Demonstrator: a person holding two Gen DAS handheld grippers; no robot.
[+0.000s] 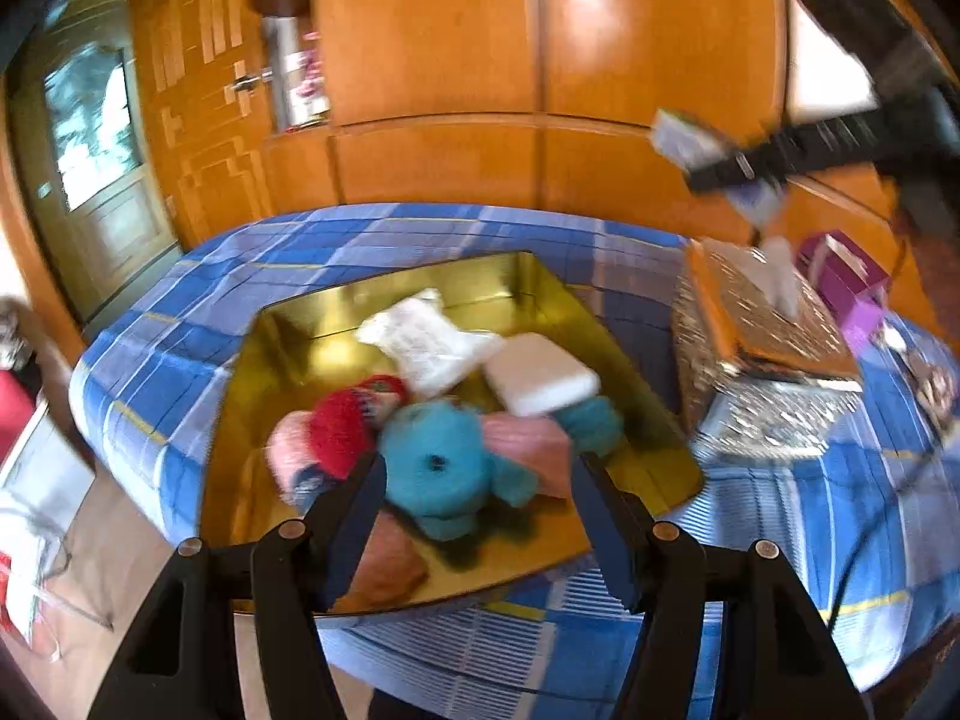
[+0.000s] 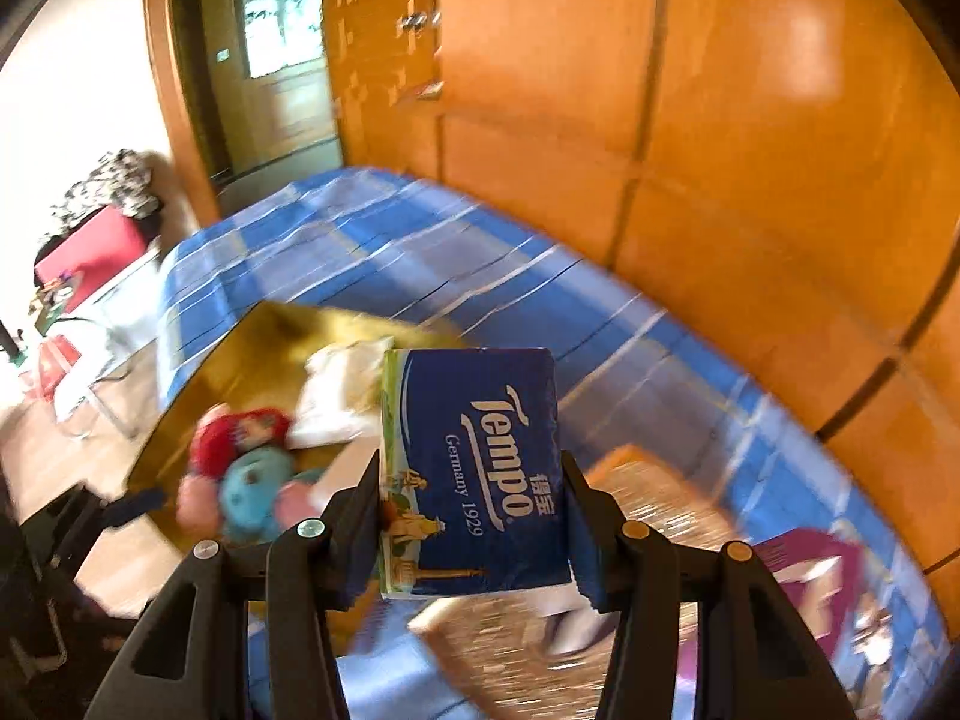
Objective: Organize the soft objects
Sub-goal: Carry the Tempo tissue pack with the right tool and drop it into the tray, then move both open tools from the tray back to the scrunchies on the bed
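A gold tray (image 1: pixel 540 282) lies on the blue checked bed (image 1: pixel 240 276). It holds a teal yarn ball (image 1: pixel 438 462), red yarn (image 1: pixel 345 426), pink yarn (image 1: pixel 531 441), a white bag (image 1: pixel 420 342), a white block (image 1: pixel 540 381) and an orange-brown piece (image 1: pixel 390 564). My left gripper (image 1: pixel 477 468) hovers open over the yarn, its fingers either side of the teal ball without touching it. My right gripper (image 2: pixel 473 480) is shut on a blue Tempo tissue pack (image 2: pixel 474 414), held in the air over the bed. The left wrist view shows this pack (image 1: pixel 684 135) high at the right, blurred.
A glittery woven tissue box (image 1: pixel 762 324) and a purple box (image 1: pixel 846 276) sit on the bed right of the tray. Orange wooden wardrobe doors (image 1: pixel 540 60) stand behind the bed. A door (image 1: pixel 96 138), a red box (image 2: pixel 90 252) and bags lie left, off the bed.
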